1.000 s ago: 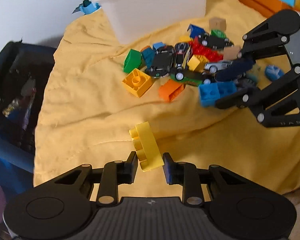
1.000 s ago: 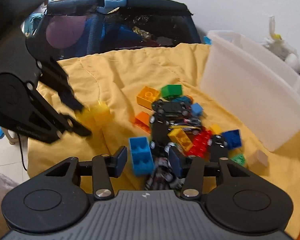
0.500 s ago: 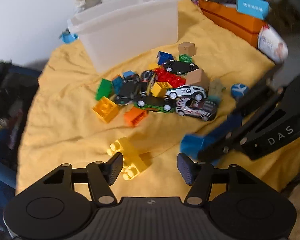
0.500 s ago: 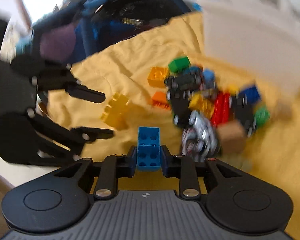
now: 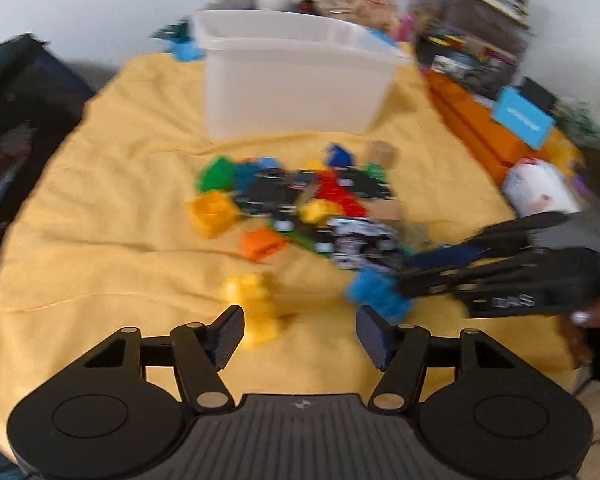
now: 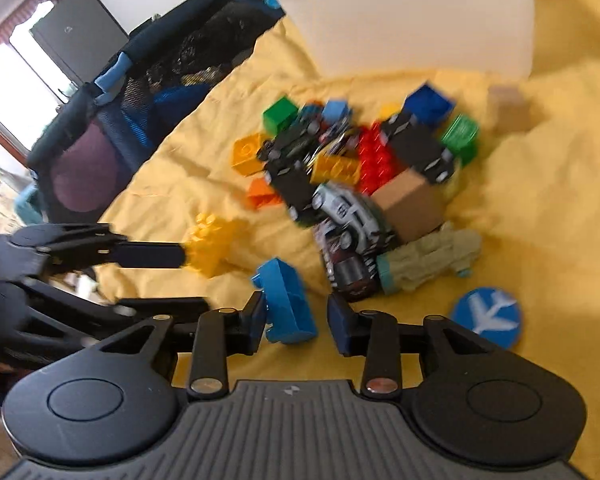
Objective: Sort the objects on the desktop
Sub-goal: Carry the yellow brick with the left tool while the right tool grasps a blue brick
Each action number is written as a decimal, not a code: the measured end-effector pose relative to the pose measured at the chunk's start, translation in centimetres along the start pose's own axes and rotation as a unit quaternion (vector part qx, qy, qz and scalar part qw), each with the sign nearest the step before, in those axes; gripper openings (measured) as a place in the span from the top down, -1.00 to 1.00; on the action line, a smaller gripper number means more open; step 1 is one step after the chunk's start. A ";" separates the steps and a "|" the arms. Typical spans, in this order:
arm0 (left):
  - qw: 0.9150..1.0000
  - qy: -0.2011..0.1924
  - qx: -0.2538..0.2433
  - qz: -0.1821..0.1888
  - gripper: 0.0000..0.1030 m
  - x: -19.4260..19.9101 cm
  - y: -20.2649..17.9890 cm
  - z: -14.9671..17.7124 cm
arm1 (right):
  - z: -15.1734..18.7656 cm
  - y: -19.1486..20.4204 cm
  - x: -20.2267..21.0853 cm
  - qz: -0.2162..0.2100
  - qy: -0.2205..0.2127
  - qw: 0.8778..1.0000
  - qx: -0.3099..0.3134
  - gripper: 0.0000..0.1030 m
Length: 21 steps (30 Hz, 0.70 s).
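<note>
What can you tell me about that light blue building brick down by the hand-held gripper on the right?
The light blue brick is a glossy plastic toy block, oblong, lying tilted on the yellow cloth apart from the toy pile. It sits between the fingers of the right hand-held gripper, whose jaws have just been opening. The left finger looks to be against it and the right one stands clear. Blur hides its studs.

Yellow blanket [image 5: 100,208] carries toy pile [image 5: 300,204], white bin [image 5: 296,80].
</note>
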<state>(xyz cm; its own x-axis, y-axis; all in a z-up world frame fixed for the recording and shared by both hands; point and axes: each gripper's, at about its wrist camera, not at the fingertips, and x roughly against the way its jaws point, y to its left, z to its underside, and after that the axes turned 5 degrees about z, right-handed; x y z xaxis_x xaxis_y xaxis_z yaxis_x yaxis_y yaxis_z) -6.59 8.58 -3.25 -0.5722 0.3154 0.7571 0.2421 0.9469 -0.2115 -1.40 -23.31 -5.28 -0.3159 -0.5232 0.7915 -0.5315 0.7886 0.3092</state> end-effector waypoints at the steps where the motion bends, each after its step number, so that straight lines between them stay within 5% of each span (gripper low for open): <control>1: 1.000 0.002 0.007 -0.011 -0.28 -0.1 0.5 0.0 | 0.1 0.0 0.3 0.017 -0.010 1.000 0.013 0.25; 6: 0.998 0.026 0.041 -0.029 -0.28 -1.9 2.1 0.2 | 0.8 3.3 2.0 0.122 -0.077 0.978 0.153 0.25; 11: 0.996 0.037 0.085 -0.012 -0.16 -3.4 3.1 0.2 | 1.1 5.5 1.6 0.057 -0.063 0.972 0.220 0.31; 17: 0.998 0.022 0.046 -0.030 -0.16 -2.8 2.7 -0.6 | 2.6 8.6 0.6 0.064 -0.060 0.942 0.323 0.34; 21: 0.998 0.027 0.045 -0.021 -0.16 -3.4 2.7 -0.7 | 2.5 8.6 0.1 0.047 -0.054 0.947 0.312 0.37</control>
<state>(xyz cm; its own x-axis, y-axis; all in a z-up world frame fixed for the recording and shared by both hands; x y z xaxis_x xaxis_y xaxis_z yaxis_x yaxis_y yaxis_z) -3.41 10.02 -5.94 -0.5373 0.2729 0.7980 0.1459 0.9620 -0.2307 -7.99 -17.41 -3.89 -0.4464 -0.5165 0.7307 -0.8470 0.5072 -0.1589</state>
